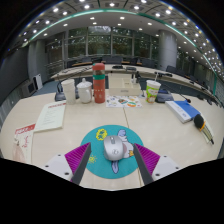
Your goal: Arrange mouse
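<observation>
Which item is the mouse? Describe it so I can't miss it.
On the pale table, find the round teal mat just ahead of the fingers. The mouse lies on it, between the open fingers: small, rounded and silver-grey, unlike the tall bottle and cups beyond.

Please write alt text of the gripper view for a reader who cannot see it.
A grey computer mouse lies on a round teal mouse pad between the open gripper's pink-padded fingers. Beyond it on the pale wooden table stand a red bottle and cups.

Tall red bottle (99, 83), white mug (84, 91), green cup (152, 91) on a pale table (70, 135).
</observation>
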Tool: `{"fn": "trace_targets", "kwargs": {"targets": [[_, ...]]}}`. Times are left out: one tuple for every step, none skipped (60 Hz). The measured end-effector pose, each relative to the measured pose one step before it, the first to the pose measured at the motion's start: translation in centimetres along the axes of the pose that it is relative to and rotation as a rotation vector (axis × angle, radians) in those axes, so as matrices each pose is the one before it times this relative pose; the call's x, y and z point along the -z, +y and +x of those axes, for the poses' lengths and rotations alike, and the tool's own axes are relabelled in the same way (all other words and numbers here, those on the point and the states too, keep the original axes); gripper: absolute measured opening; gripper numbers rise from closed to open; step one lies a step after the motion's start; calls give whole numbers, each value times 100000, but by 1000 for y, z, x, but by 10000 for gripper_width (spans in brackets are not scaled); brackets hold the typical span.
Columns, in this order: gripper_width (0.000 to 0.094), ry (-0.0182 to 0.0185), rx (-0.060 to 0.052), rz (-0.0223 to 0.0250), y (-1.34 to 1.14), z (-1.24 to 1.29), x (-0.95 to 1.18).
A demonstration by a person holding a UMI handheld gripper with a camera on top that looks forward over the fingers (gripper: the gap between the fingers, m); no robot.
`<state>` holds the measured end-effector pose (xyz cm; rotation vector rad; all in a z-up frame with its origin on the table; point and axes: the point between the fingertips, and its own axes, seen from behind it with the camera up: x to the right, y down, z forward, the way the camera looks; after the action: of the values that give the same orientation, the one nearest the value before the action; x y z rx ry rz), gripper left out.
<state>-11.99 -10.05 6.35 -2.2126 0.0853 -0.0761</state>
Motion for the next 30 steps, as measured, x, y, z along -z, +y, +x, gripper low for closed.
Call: {"fn": "trace_targets", "kwargs": {"targets": [[858,442,84,623,-173,-80,902],[857,439,64,691,-153,-97,939],[859,434,47,695,-133,-87,999],[858,411,65,636,-114,-92,1010],[858,361,143,582,-87,-108,1028],[859,323,254,512,-83,-16,1021],[859,414,193,437,59,-130,1043],[859,468,194,341,35,-26,991],[860,626,122,283,78,34,989],[859,632,33,378,75,-15,982],[858,459,70,412,74,-69,1002],[857,390,76,394,71,-13,972],[857,489,85,216,147,42,1057],[858,459,35,131,114,-171,919],[861,409,18,323,131,-72,960],[858,350,64,389,130,-70,948],[859,250,130,325,151,-89,927],[857,229,133,167,203,-81,898],[857,242,169,111,186,-80,875],[858,191,130,148,158,-16,1033],[857,105,184,73,170,-101,787],[858,73,151,124,213,-95,856],[859,83,138,-38,175,-110,730],[860,105,159,76,158,-107,742],[858,172,159,153,144,-85,730],[859,216,150,186,135,-91,721],[860,313,81,218,167,-102,612],[857,52,36,-31,142,-20,823],[859,65,69,54,141,-101,644],[860,-114,44,18,139,-150,583]]}}
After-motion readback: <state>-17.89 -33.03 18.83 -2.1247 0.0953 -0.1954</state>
